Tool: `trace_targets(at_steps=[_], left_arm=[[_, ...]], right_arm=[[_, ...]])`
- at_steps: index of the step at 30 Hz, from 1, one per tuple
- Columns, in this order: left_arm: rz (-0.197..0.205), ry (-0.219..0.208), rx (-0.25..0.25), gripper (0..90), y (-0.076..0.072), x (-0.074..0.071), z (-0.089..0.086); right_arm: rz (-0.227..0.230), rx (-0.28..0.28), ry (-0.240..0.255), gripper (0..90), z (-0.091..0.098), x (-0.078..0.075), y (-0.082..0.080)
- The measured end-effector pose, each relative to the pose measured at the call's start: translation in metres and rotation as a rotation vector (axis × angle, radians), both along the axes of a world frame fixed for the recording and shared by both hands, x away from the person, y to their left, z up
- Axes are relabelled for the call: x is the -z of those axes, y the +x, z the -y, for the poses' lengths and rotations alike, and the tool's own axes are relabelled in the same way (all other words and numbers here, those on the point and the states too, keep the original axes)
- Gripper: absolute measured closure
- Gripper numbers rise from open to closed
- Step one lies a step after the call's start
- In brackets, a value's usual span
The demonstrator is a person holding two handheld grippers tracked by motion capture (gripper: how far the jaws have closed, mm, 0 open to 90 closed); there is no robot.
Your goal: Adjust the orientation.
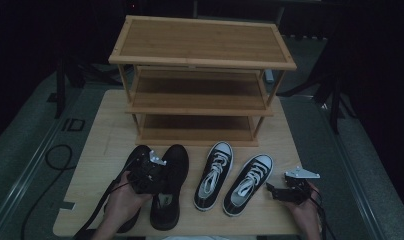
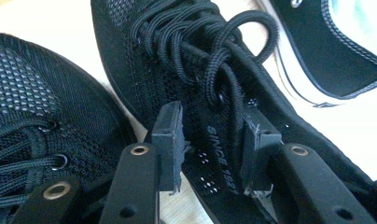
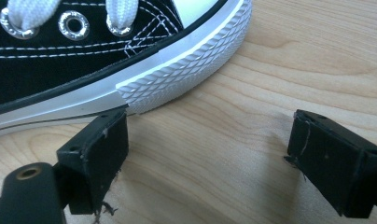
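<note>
Left gripper [image 2: 210, 149] straddling black mesh shoe [image 2: 214, 107] collar, jaws spread, not yet pinching; shoe's long axis running twelve-to-six. Right gripper [image 3: 207, 154] idling, jaws spread, beside canvas sneaker [image 3: 84, 70].

Three-tier shoe rack [image 1: 200, 75] at the counter's [image 1: 105, 125] far edge | before it, four shoes abreast: mesh pair [image 1: 162, 185] left, laced sneaker pair [image 1: 235, 182] right | left tongs [image 1: 147, 172] over the mesh pair | right tongs [image 1: 275, 191] beside the rightmost sneaker
</note>
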State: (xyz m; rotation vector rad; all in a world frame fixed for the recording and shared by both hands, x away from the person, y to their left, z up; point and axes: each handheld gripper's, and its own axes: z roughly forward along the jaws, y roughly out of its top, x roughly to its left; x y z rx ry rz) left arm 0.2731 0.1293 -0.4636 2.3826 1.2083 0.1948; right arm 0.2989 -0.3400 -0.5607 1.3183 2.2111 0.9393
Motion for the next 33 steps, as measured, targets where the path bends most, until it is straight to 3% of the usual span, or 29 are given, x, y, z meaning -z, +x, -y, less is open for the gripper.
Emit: trace_targets(at_steps=[4,11,22,27,29,33], left_arm=[[-0.037,-0.001,0.001,69.4,0.006,0.005,0.002],[-0.041,-0.001,-0.026,84.2,0.013,0.005,0.003],[-0.089,0.057,0.018,83.7,0.026,0.007,0.011],[-0.088,0.076,0.025,84.7,0.026,0.005,0.013],[-0.073,0.052,0.007,86.1,0.027,0.003,0.010],[-0.083,-0.013,-0.013,86.7,0.034,0.000,0.004]], right_arm=[[0.000,0.000,0.000,12.2,0.000,0.000,0.000],[0.000,0.000,0.000,12.2,0.000,0.000,0.000],[0.000,0.000,0.000,12.2,0.000,0.000,0.000],[0.000,0.000,0.000,12.2,0.000,0.000,0.000],[0.000,0.000,0.000,12.2,0.000,0.000,0.000],[0.000,0.000,0.000,12.2,0.000,0.000,0.000]])
